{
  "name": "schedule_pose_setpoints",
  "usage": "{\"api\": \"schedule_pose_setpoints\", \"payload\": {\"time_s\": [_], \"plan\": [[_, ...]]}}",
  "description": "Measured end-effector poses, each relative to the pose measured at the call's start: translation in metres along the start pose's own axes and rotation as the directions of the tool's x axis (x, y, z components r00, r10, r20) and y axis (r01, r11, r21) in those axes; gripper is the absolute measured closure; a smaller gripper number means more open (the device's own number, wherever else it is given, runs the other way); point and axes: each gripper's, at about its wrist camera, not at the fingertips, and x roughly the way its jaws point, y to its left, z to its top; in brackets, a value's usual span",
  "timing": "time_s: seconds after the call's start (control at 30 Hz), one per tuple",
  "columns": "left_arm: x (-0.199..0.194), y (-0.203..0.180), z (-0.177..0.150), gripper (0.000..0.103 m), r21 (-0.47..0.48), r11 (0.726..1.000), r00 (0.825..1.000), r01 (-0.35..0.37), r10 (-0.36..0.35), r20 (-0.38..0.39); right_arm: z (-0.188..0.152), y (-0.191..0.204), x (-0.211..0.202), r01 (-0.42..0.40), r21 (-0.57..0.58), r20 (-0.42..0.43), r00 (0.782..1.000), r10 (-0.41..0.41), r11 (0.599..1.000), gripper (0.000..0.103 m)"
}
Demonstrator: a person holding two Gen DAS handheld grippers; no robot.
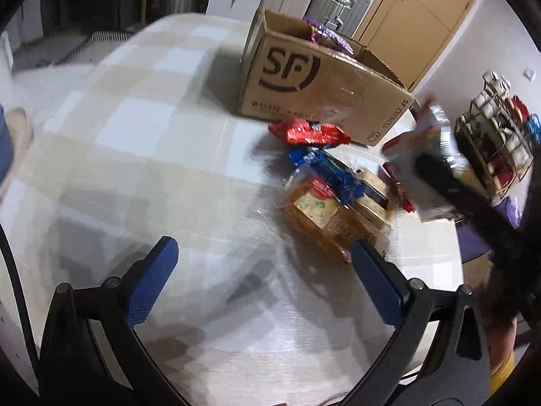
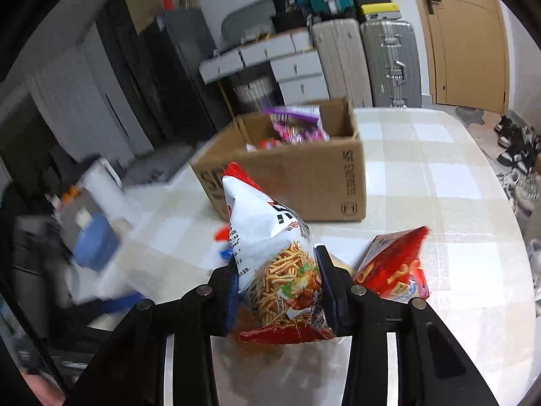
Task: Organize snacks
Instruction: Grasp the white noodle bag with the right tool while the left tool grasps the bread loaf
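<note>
Snacks are partly sorted, by the look of it: the cardboard box [image 2: 297, 172] at the far side of the counter [image 1: 135, 142] already holds a purple packet [image 2: 297, 123] and something red beside it, while several packs are not yet boxed. Near the box's front wall lies a red wrapper [image 1: 312, 132]; nearer, a blue packet [image 1: 333, 172] rests across an orange cracker pack [image 1: 324, 216]. A red snack bag [image 2: 397, 267] lies on the counter just to the right of the right tool.

The right tool [image 2: 277, 280] is clamped on a white noodle-snack bag [image 2: 270, 243]: both pads press into its lower half and the bag stands up between them, its top leaning toward the box. The bag appears lifted clear of the counter, though its bottom edge is close to the surface. I judge this pack is on its way to the box.

The left tool [image 1: 267, 270] has its jaws spread wide with nothing between them. It tilts steeply down over bare counter, just near and left of the cracker pack, which seems a likely next pick.
</note>
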Motion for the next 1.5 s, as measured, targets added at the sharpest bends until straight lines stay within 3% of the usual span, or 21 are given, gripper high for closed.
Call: {"api": "schedule_pose_setpoints", "payload": {"time_s": [0.17, 0.37, 0.57, 0.63, 0.83, 1.0, 1.07, 1.23, 1.4, 1.5], "plan": [[0.01, -0.017, -0.003, 0.001, -0.025, 0.999, 0.999, 0.036, -0.036, -0.011, -0.002, -0.005, -0.036, -0.062, 0.047, 0.06, 0.996, 0.059, 0.997, 0.063], [0.026, -0.037, 0.0, 0.001, -0.058, 0.998, 1.0, 0.015, -0.015, -0.008, -0.018, -0.005, -0.064, -0.075, 0.079, 0.085, 0.994, 0.069, 0.994, 0.063], [0.055, -0.041, 0.002, 0.001, -0.131, 0.99, 0.997, -0.049, 0.042, -0.06, -0.03, -0.012, -0.077, -0.071, 0.103, 0.092, 0.994, 0.062, 0.992, 0.063], [0.06, -0.045, 0.005, 0.001, -0.114, 0.988, 0.994, -0.102, 0.095, -0.058, -0.031, -0.014, -0.081, -0.07, 0.105, 0.097, 0.993, 0.06, 0.992, 0.063], [0.07, -0.049, 0.011, 0.001, -0.112, 0.986, 0.992, -0.123, 0.117, -0.055, -0.031, -0.024, -0.081, -0.068, 0.137, 0.098, 0.994, 0.055, 0.988, 0.063], [0.07, -0.057, 0.011, 0.018, -0.061, 0.99, 0.991, -0.125, 0.122, -0.049, -0.031, -0.027, -0.08, -0.064, 0.143, 0.093, 0.994, 0.051, 0.988, 0.063], [0.069, -0.056, 0.01, 0.034, -0.045, 0.991, 0.991, -0.126, 0.123, -0.05, -0.031, -0.027, -0.079, -0.06, 0.145, 0.092, 0.995, 0.047, 0.988, 0.063], [0.058, -0.045, 0.003, 0.058, -0.006, 0.996, 0.993, -0.09, 0.089, -0.071, -0.032, -0.021, -0.077, -0.052, 0.116, 0.078, 0.996, 0.043, 0.992, 0.063], [0.048, -0.039, -0.006, 0.065, 0.104, 0.993, 0.994, -0.048, 0.058, -0.096, -0.035, -0.016, -0.073, -0.039, 0.091, 0.067, 0.997, 0.033, 0.995, 0.063], [0.036, -0.021, -0.014, 0.066, 0.117, 0.992, 0.994, -0.053, 0.063, -0.085, -0.037, -0.014, -0.071, -0.032, 0.084, 0.063, 0.998, 0.027, 0.996, 0.063]]}}
